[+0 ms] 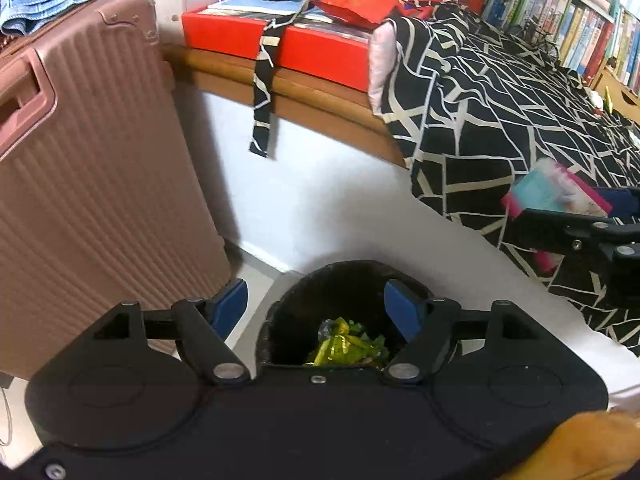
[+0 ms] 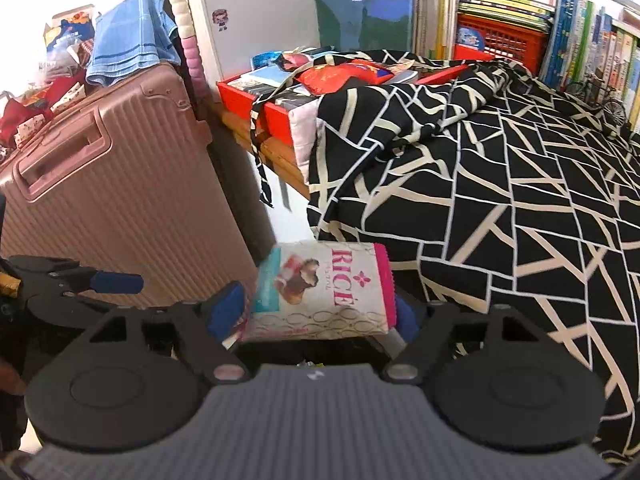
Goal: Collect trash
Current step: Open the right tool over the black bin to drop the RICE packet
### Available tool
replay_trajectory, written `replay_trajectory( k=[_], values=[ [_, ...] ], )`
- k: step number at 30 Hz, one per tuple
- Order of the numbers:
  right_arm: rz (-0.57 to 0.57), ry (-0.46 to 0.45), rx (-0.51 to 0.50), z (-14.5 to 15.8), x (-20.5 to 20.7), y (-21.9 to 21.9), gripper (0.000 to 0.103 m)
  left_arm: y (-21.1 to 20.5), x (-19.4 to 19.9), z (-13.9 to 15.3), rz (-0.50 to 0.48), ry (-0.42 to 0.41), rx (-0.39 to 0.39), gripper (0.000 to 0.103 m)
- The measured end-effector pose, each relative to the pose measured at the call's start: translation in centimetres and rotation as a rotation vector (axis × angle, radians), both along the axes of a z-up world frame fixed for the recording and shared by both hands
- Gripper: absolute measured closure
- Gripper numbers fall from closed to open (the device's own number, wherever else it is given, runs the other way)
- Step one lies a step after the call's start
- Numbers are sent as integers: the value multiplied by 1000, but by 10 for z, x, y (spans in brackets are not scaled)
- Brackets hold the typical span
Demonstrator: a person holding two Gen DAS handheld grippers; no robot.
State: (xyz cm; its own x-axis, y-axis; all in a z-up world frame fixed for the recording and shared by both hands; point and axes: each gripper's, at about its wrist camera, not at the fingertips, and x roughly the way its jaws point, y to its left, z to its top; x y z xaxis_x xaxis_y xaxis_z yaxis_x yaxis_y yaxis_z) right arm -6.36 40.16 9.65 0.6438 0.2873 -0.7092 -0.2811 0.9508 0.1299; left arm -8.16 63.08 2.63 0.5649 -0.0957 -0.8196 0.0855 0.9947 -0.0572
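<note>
A black trash bin (image 1: pixel 276 312) stands on the floor with crumpled green and yellow wrappers (image 1: pixel 348 344) inside. My left gripper (image 1: pixel 316 292) hovers open just above the bin's mouth, nothing between its blue fingers (image 1: pixel 230 306). To its right, my right gripper (image 1: pixel 552 220) carries a snack packet (image 1: pixel 556 192). In the right wrist view that white, teal and pink packet (image 2: pixel 320 292), printed "RICE", spans the right gripper (image 2: pixel 318 306), which is shut on it. The right pad is hidden behind the packet. A blue finger (image 2: pixel 116 282) of the left gripper shows at the left.
A pink ribbed suitcase (image 1: pixel 100 184) stands close to the bin's left. A bed under a black-and-white quilt (image 2: pixel 500 200) fills the right, its white side panel (image 1: pixel 320 200) behind the bin. A red box (image 1: pixel 276 40) sits on the wooden ledge; bookshelves (image 2: pixel 520 20) line the back.
</note>
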Motion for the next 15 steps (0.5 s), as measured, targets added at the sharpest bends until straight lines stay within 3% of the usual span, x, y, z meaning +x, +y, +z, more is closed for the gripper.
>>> replay_trajectory(
  k=[15],
  values=[
    [-91,18,-8,-4,-2,-15,13,-5,0,5,-39,-14,-4,25]
  ],
)
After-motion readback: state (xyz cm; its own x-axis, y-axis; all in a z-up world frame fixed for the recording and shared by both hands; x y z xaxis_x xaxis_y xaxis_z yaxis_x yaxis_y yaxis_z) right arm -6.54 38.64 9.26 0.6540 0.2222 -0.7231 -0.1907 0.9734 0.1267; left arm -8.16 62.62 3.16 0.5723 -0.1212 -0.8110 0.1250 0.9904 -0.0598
